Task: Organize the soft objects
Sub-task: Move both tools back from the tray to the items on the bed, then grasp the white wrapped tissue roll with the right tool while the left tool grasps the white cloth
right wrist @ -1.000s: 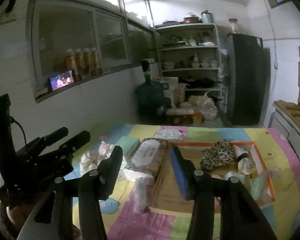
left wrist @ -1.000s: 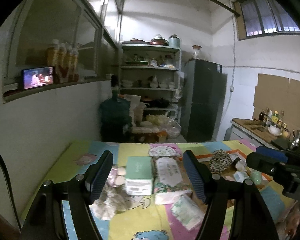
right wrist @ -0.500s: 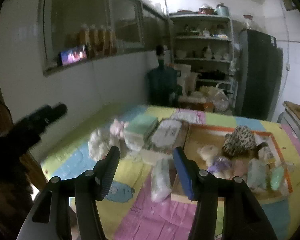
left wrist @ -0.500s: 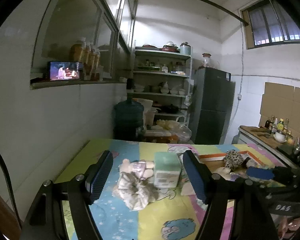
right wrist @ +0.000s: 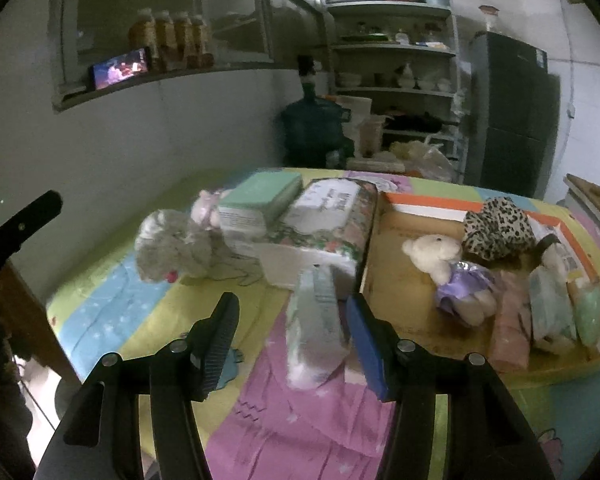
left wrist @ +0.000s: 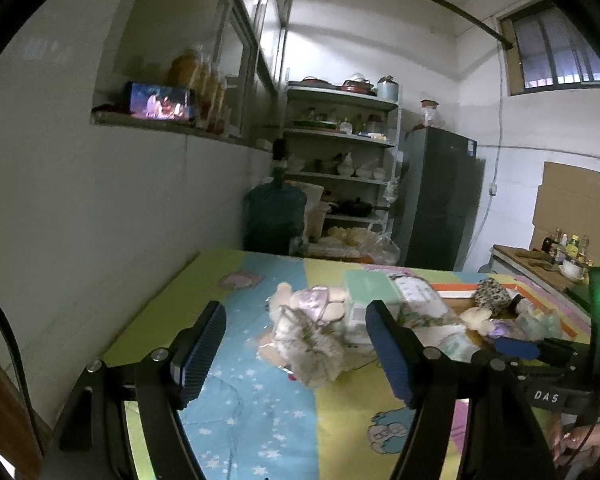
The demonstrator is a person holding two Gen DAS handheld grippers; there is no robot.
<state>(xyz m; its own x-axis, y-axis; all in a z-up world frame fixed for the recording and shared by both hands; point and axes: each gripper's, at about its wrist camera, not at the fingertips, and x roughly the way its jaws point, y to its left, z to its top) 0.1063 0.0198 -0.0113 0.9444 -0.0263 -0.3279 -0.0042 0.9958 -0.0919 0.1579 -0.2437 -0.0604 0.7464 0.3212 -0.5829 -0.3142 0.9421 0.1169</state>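
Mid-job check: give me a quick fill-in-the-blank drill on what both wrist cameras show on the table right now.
1. The small white teddy bear in a purple dress lies inside the ____ box.
2. The jaws of the right gripper stand ____, nothing gripped.
3. The mint-green box rests on a ____ tissue pack.
4. Ahead of the open left gripper lies a grey ____ toy.

Missing words: cardboard; open; floral; plush

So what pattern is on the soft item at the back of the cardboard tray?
Leopard print, clearest in the right wrist view.
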